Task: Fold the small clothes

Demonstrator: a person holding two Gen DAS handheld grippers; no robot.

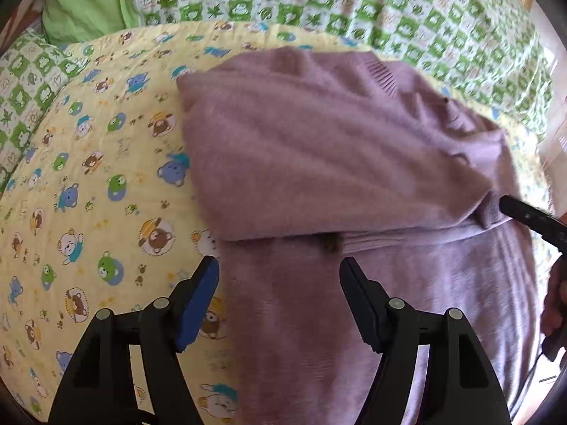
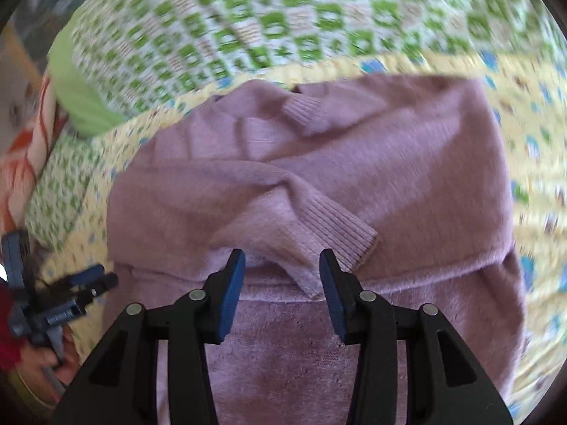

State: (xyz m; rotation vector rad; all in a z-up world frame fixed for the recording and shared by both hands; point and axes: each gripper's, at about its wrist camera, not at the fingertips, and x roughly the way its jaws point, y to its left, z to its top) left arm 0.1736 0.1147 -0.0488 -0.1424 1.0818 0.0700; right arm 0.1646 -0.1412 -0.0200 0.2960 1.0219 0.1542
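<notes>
- Yellow bear-print blanket (image 1: 106, 184) covers the bed; a mauve sweater (image 1: 319, 163) lies on it at frame centre, sleeves folded in;
- left gripper (image 1: 278, 265) fingers spread apart, holding nothing;
- right gripper (image 2: 281, 258) fingers also apart, sleeve cuff (image 2: 340, 228) just above them.

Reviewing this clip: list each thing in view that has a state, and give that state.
Purple sweater: lying flat on the yellow bear-print blanket, both sleeves folded across the body, lower part not yet folded.
Left claw: open, empty, over the sweater's left edge.
Right claw: open, empty, by the ribbed cuff.
Green checked quilt: spread out behind the blanket.
</notes>
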